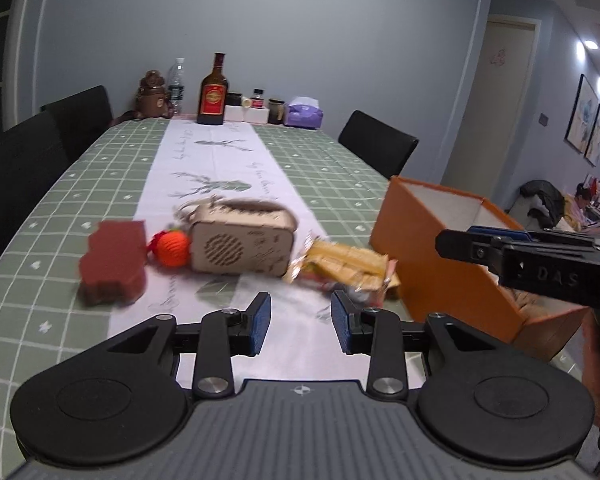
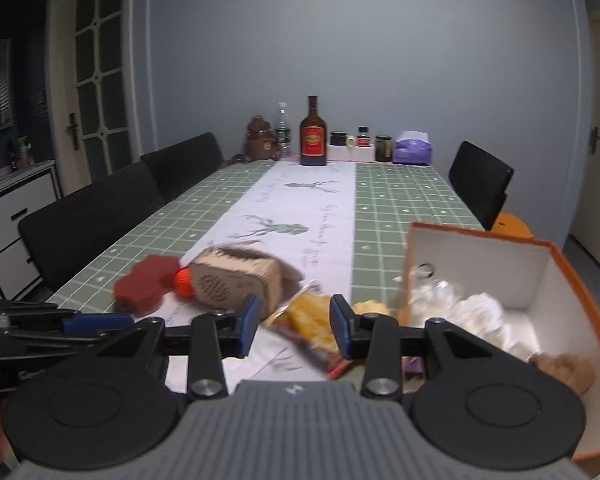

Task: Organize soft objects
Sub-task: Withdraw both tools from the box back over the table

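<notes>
My left gripper (image 1: pixel 300 322) is open and empty above the white runner, just short of a yellow snack packet (image 1: pixel 346 266). My right gripper (image 2: pixel 294 326) is open and empty, with the same packet (image 2: pixel 312 320) lying between and beyond its fingers. Left of the packet lie a beige fabric pouch (image 1: pixel 242 242), an orange knitted ball (image 1: pixel 173 249) and a dark red sponge block (image 1: pixel 114 262). An orange box (image 2: pixel 548 280) with a white inside stands on the right and holds white crumpled soft items (image 2: pixel 476 312) and a brown plush (image 2: pixel 568 368).
The table has a green checked cloth (image 1: pixel 80 184). Bottles, jars and a purple tissue pack (image 1: pixel 303 114) line its far end. Black chairs stand along both sides (image 2: pixel 100 220). The right gripper's body shows in the left wrist view (image 1: pixel 540 260).
</notes>
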A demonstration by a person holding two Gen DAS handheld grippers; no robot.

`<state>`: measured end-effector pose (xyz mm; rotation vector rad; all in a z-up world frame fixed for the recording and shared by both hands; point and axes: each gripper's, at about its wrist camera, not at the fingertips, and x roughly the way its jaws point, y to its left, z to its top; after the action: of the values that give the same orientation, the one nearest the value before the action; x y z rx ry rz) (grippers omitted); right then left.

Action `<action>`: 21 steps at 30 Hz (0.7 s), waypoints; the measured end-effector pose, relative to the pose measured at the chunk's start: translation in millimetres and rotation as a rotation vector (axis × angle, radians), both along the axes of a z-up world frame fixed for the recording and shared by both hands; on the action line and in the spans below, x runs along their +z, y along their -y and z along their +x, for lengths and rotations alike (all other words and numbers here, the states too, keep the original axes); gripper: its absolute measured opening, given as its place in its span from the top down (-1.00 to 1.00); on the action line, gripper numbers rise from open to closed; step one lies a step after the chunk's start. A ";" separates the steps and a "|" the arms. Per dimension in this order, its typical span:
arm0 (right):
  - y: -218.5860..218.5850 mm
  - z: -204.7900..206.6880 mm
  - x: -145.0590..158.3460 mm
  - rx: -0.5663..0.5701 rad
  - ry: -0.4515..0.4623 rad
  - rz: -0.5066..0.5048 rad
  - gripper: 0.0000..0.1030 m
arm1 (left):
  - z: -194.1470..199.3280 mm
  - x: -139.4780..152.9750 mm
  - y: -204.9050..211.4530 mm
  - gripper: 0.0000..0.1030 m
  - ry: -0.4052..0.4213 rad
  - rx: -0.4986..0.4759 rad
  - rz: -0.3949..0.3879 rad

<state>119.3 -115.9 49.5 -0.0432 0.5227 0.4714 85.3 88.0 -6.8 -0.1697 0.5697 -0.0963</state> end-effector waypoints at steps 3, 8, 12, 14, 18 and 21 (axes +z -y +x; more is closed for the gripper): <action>-15.0 -15.0 -20.6 0.005 -0.026 0.010 0.17 | -11.2 -13.6 -12.5 0.19 -0.016 0.028 0.012; -36.9 -17.6 -57.6 0.028 -0.103 -0.036 0.16 | -14.6 -31.8 -28.5 0.13 -0.046 0.051 -0.006; -46.3 -10.2 -71.9 0.029 -0.137 -0.054 0.08 | -11.3 -42.0 -33.3 -0.01 -0.070 0.044 -0.013; -48.8 -7.8 -76.2 0.021 -0.135 -0.072 0.08 | -7.6 -45.1 -35.9 -0.10 -0.079 0.046 -0.017; -49.7 3.0 -83.4 0.004 -0.141 -0.096 0.07 | 2.1 -50.3 -42.2 -0.12 -0.099 0.072 -0.008; -52.1 12.4 -86.7 -0.004 -0.139 -0.113 0.02 | 10.9 -52.7 -45.2 -0.17 -0.110 0.091 0.015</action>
<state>131.8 -63.8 -37.3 -0.1180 0.6850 0.4423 96.2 133.2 -59.6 -0.1868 0.6715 0.0055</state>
